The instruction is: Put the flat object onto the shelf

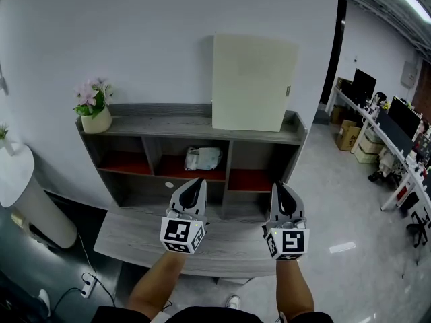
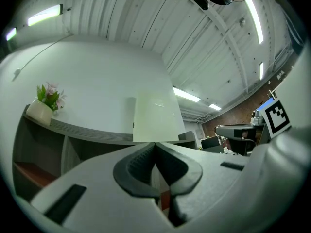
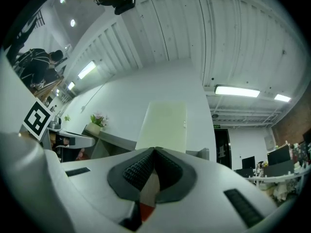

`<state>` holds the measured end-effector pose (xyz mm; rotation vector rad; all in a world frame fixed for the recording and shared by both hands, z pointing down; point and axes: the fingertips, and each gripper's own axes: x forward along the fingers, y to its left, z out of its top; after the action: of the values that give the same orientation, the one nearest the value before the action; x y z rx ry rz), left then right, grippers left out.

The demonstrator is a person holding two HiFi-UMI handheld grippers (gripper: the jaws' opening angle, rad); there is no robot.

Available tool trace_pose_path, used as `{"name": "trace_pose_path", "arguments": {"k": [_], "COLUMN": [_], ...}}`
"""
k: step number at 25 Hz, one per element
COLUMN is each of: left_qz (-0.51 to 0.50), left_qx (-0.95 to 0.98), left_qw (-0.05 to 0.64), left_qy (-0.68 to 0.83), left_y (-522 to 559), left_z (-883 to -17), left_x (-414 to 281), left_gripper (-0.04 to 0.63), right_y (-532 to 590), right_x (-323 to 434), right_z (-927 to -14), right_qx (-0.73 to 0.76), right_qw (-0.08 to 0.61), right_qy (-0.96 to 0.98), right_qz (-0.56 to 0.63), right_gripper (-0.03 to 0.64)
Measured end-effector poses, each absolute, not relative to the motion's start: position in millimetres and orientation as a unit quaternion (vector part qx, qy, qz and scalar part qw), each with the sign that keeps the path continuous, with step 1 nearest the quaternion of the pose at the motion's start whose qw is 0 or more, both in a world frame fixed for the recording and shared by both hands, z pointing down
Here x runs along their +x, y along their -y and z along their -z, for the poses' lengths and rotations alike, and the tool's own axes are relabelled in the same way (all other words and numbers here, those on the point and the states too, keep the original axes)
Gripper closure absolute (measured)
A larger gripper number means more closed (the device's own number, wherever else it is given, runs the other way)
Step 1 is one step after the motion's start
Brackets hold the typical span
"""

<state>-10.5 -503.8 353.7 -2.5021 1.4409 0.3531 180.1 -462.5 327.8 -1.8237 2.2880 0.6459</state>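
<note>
Cream flat object [image 1: 252,83], position? (Recorder)

Up on the top board of the grey wood shelf [image 1: 175,128], right of centre. It stands upright on its lower edge with its back against the white wall [image 1: 135,39]. Neither gripper touches it. (Spotter)

Left gripper [image 1: 196,182]? (Recorder)

Held low, over the grey counter [image 1: 135,237] in front of the shelf and well apart from the flat object. The jaws are pressed together at the tips with nothing between them. Its own view looks past the closed tips at the cream face beyond. (Spotter)

Right gripper [image 1: 283,188]? (Recorder)

Level with the left one, beside it and also over the counter. The jaws are closed tip to tip and empty. The marker cubes on both grippers face the head camera. (Spotter)

Anything else on the shelf? (Recorder)

A flower pot [image 1: 96,120] with pink blooms sits at the left end of the top board, well apart from the flat object. A crumpled pale packet [image 1: 203,158] lies in the middle compartment of the upper row, which has red flooring. I cannot tell what the packet holds. (Spotter)
</note>
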Motion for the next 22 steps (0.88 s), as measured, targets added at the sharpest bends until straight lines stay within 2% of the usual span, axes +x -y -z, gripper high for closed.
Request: {"name": "trace_pose_path", "arguments": {"k": [22], "left_qz": [-0.108], "left_qx": [-0.855], "left_qw": [0.143], "left_qy": [-0.486], "left_y": [499], "left_z": [-352], "left_x": [-14], "left_gripper": [0.589], "right_y": [458], "right_x": [167], "right_z": [-331], "right_qx": [-0.611], "right_qw": [0.065], "right_qy": [-0.755], "right_qz": [-0.23], "right_gripper": [0.592]}}
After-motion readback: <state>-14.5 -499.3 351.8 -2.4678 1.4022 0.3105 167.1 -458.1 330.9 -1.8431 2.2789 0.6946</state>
